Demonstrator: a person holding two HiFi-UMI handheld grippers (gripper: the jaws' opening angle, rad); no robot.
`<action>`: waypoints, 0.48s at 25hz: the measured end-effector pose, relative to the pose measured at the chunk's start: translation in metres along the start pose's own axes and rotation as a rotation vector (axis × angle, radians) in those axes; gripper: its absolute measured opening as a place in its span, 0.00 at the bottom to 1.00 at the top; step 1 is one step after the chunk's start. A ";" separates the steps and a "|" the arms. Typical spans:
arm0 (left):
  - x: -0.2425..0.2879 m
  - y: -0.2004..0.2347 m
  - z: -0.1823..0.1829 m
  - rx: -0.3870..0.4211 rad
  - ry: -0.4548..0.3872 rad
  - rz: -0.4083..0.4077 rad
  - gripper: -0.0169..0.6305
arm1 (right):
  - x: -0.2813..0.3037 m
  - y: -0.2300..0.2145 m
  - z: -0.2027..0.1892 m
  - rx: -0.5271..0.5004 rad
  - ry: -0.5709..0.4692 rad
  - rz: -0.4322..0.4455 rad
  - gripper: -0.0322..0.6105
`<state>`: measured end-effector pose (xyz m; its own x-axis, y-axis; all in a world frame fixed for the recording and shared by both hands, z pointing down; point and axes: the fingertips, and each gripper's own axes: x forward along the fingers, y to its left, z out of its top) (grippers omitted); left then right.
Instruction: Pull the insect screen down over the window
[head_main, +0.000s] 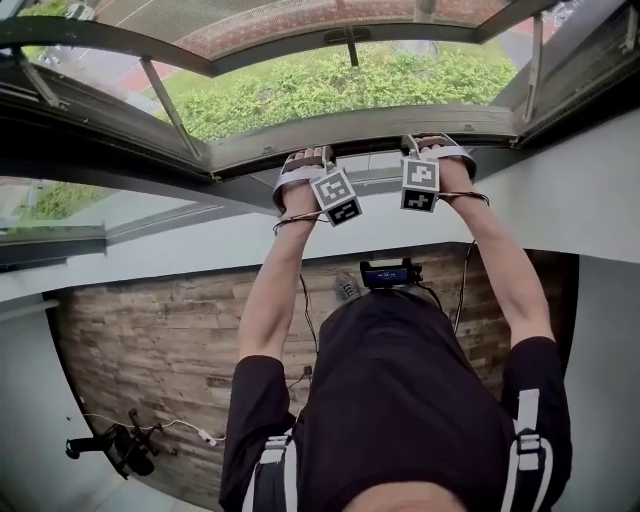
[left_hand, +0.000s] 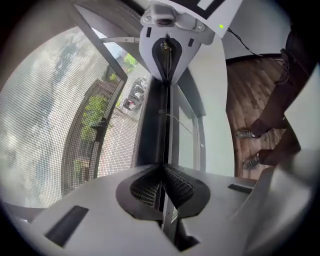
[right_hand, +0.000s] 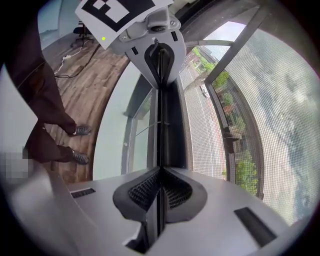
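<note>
While our left gripper (left_hand: 162, 187) and right gripper (right_hand: 159, 189) pinch shut on the screen's thin pull bar (head_main: 370, 125), top centre of the head view, we judge a level, even downward draw keeps the mesh (right_hand: 280, 105) from skewing.

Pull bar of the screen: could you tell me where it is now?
Head view, upper centre: the pull bar runs below the open window, with the left gripper and right gripper shut on it side by side.
</note>
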<state>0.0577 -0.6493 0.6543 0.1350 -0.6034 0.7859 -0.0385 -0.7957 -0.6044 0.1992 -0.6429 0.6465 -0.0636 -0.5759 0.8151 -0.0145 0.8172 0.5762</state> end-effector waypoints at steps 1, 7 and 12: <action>0.003 0.002 -0.001 -0.007 -0.003 0.010 0.05 | 0.001 -0.002 0.001 -0.001 0.003 -0.006 0.08; -0.001 0.002 -0.001 0.019 0.013 0.046 0.05 | -0.006 0.001 0.002 0.000 -0.012 0.015 0.08; 0.002 0.000 0.001 -0.034 -0.022 0.018 0.04 | -0.001 -0.001 0.003 0.022 -0.006 0.008 0.08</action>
<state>0.0589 -0.6502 0.6554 0.1562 -0.6170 0.7713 -0.0747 -0.7860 -0.6136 0.1962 -0.6431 0.6455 -0.0702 -0.5690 0.8193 -0.0356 0.8223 0.5680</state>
